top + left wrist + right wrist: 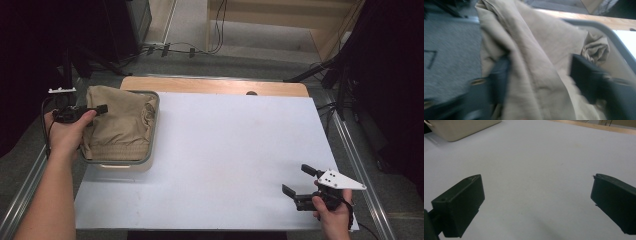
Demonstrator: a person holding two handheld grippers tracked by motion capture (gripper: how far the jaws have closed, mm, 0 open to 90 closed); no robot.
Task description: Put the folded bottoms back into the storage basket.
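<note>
My left gripper (539, 75) astride fold of tan cloth (536, 50) in grey-rimmed bin (152, 125), jaws half-spread, grip unclear in blur. My right gripper (536, 205) spread wide over bare white tabletop (235, 150), well apart from cloth.

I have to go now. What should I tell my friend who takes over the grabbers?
Left gripper: at the left edge of the bin, jaws on either side of a fold of the tan cloth; whether they pinch it yet is unclear.
Right gripper: jaws open, nothing between them, above the white table near its front right corner.
Done: the left gripper has reached the cloth.
Left: the cloth is all bunched up in the bin; probably grip it and lift it out onto the table.
</note>
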